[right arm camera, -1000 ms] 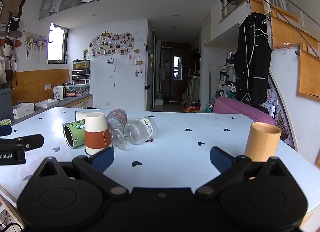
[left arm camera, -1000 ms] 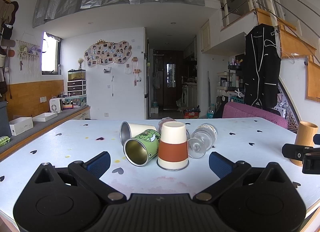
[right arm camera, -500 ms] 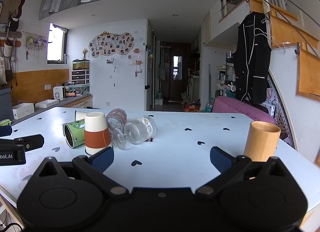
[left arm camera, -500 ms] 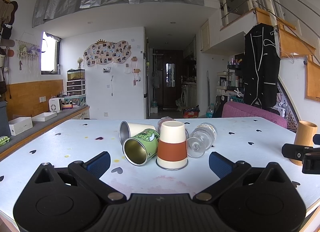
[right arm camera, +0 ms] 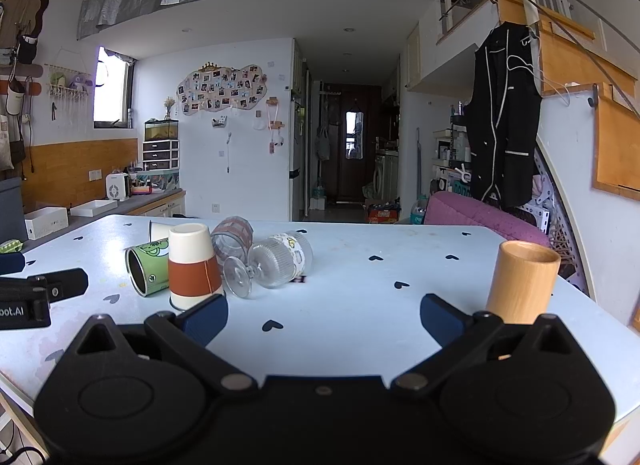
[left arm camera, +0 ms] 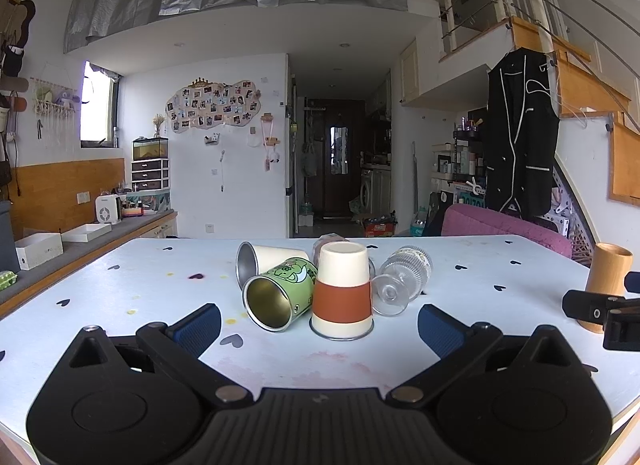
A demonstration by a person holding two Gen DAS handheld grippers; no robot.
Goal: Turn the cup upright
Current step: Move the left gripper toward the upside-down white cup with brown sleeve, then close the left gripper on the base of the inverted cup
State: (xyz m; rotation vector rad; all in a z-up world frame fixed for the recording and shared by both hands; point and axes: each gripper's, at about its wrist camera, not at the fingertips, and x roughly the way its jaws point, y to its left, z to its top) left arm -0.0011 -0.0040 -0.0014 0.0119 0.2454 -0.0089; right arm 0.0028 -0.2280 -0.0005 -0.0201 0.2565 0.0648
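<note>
A cluster of cups sits mid-table. A cream cup with a brown band (left arm camera: 341,297) (right arm camera: 193,267) stands upside down, straight ahead of my left gripper (left arm camera: 319,327), which is open and empty just short of it. A green cartoon cup (left arm camera: 280,292) (right arm camera: 147,267) lies on its side, mouth toward me, with a cream metal cup (left arm camera: 268,261) lying behind it. A ribbed stemmed glass (left arm camera: 402,277) (right arm camera: 276,261) lies on its side, and a pinkish glass (right arm camera: 233,239) lies behind. A wooden cup (right arm camera: 522,283) (left arm camera: 607,285) stands upright at the right. My right gripper (right arm camera: 324,317) is open and empty.
The white table (left arm camera: 120,285) has small heart marks and a few stains. A counter with white boxes (left arm camera: 40,249) runs along the left. A pink chair (right arm camera: 480,213) stands beyond the far right edge. Each gripper shows at the side of the other's view.
The left wrist view has crept very slightly closer to the cups. Nothing on the table has moved and both grippers remain open.
</note>
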